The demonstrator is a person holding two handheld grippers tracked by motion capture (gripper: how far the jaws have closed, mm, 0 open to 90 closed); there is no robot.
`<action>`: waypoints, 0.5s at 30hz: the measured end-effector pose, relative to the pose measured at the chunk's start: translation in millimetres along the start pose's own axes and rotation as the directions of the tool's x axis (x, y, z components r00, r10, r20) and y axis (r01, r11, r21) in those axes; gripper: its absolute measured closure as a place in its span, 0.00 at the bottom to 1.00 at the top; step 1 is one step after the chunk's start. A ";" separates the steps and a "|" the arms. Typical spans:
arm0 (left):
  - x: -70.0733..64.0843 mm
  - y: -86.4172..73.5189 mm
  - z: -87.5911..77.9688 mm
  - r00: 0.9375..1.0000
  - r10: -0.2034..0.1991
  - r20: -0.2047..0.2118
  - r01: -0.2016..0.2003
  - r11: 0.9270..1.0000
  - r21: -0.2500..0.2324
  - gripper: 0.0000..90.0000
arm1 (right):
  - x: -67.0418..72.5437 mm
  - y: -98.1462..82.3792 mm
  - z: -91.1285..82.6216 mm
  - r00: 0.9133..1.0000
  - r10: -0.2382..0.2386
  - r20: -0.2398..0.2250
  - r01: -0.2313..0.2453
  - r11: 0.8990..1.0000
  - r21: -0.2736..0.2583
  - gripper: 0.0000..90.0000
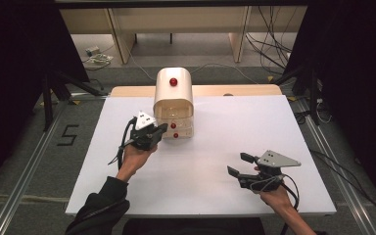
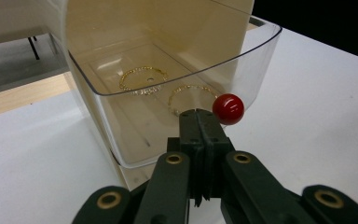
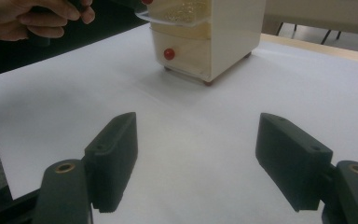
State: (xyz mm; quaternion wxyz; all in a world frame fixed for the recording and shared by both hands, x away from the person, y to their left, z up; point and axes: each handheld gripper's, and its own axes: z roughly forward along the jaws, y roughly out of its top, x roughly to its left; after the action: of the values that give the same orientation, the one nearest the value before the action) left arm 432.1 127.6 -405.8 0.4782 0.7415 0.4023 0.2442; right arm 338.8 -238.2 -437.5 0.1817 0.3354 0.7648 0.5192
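A cream drawer box (image 1: 174, 90) stands at the back middle of the white table (image 1: 225, 132). Its upper clear drawer (image 2: 254, 70) is pulled out, and two gold chain rings (image 2: 142, 78) lie inside. A red ball knob (image 2: 228, 108) sits on the drawer front. My left gripper (image 1: 162, 128) is shut, its tips (image 2: 198, 116) just left of that knob and against the drawer front, with nothing visible between the jaws. My right gripper (image 1: 239, 164) rests open at the front right, jaws wide apart (image 3: 196, 140) over bare table, pointing at the box (image 3: 233, 28).
A lower drawer with its own red knob (image 3: 169, 53) is closed. A third red knob (image 1: 173, 82) sits on the box's rounded top. The left hand (image 3: 32, 18) appears beside the box. Dark stands and cables (image 1: 274, 54) surround the table.
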 end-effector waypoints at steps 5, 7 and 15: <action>1.8 0.5 2.0 1.000 -0.003 -0.003 0.003 1.000 0.002 0.99 | 0.2 -0.2 0.5 1.000 0.003 -0.003 -0.003 1.000 0.000 0.34; 1.8 0.5 2.8 1.000 -0.012 -0.004 0.012 1.000 -0.003 0.99 | 0.3 -0.1 0.3 1.000 0.001 -0.001 -0.001 1.000 0.004 0.34; 5.7 1.5 6.6 1.000 -0.014 -0.014 0.014 1.000 -0.001 0.99 | 0.0 -0.1 0.3 1.000 0.003 -0.003 -0.003 1.000 0.001 0.34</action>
State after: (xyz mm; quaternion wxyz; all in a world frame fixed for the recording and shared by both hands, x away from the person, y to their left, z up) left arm 440.8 128.6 -407.4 0.4773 0.7368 0.4108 0.2459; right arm 339.0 -238.0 -437.7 0.1797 0.3357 0.7647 0.5198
